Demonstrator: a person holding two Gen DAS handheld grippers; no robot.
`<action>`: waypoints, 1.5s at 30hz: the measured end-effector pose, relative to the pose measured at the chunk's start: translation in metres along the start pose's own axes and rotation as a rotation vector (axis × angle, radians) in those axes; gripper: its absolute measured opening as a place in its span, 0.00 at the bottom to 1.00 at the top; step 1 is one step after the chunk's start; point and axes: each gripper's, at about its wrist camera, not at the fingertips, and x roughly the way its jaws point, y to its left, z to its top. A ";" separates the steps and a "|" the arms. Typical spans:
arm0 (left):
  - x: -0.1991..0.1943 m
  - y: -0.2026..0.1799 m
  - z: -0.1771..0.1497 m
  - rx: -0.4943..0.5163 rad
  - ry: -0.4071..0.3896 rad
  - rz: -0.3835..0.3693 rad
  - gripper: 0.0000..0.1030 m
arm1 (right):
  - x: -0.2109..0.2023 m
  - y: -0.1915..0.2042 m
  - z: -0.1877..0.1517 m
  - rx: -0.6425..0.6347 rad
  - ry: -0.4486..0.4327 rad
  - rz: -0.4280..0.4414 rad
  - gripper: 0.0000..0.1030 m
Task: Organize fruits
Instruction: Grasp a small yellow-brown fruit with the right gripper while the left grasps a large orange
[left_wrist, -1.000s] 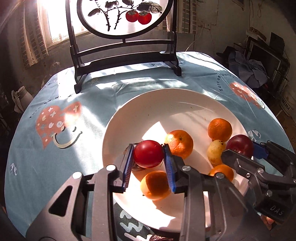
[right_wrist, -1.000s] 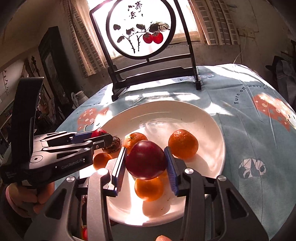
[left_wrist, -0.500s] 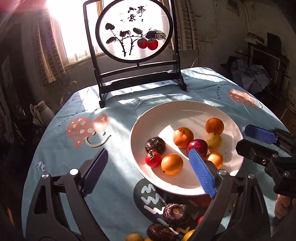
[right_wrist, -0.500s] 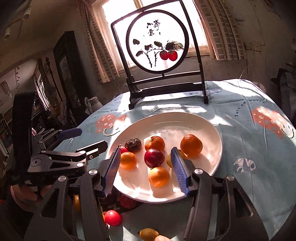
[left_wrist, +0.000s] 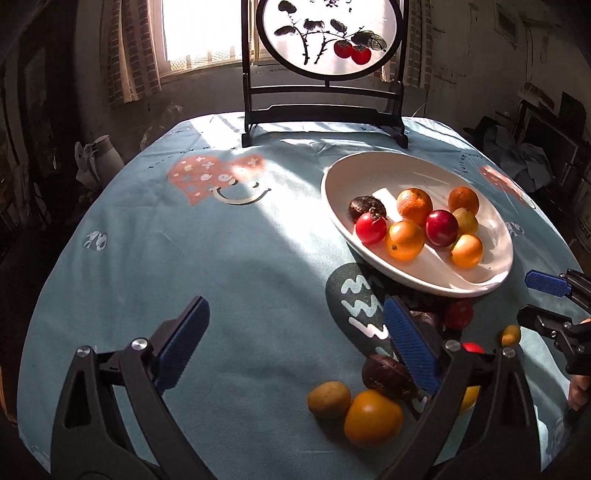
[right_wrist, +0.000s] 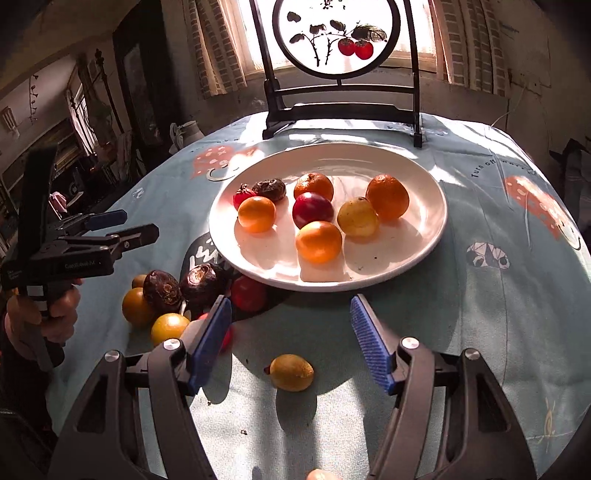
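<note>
A white plate (right_wrist: 424, 236) holds several fruits, among them a dark red plum (right_wrist: 313, 210), a small tomato (left_wrist: 371, 228) and oranges (right_wrist: 388, 196). It also shows in the left wrist view (left_wrist: 495, 280). More fruit lies loose on the cloth near the plate's front edge: two dark wrinkled fruits (right_wrist: 162, 290), a yellow-orange fruit (left_wrist: 373, 417), a red one (right_wrist: 248, 293) and a small yellow one (right_wrist: 291, 372). My left gripper (left_wrist: 295, 347) is open and empty, left of the loose pile. My right gripper (right_wrist: 291, 343) is open and empty, above the small yellow fruit.
A round table with a light blue printed cloth (left_wrist: 221, 251) carries everything. A black-framed round screen with painted red fruit (right_wrist: 340, 37) stands at the far edge behind the plate. A white jug (left_wrist: 99, 155) and dark furniture stand beyond the table's left edge.
Both grippers let go of their fruit, the tomato and the plum, onto the plate, opened, and pulled back toward the near side of the table. The left one swung left.
</note>
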 end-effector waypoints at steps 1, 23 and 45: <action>-0.001 0.006 -0.002 -0.012 -0.008 0.016 0.94 | 0.001 0.002 -0.003 -0.012 0.018 -0.002 0.66; -0.012 0.026 -0.018 -0.060 -0.004 0.001 0.95 | 0.014 0.002 -0.025 -0.006 0.126 0.012 0.28; -0.031 -0.042 -0.067 0.396 0.038 -0.277 0.46 | 0.014 -0.007 -0.024 0.058 0.122 0.033 0.28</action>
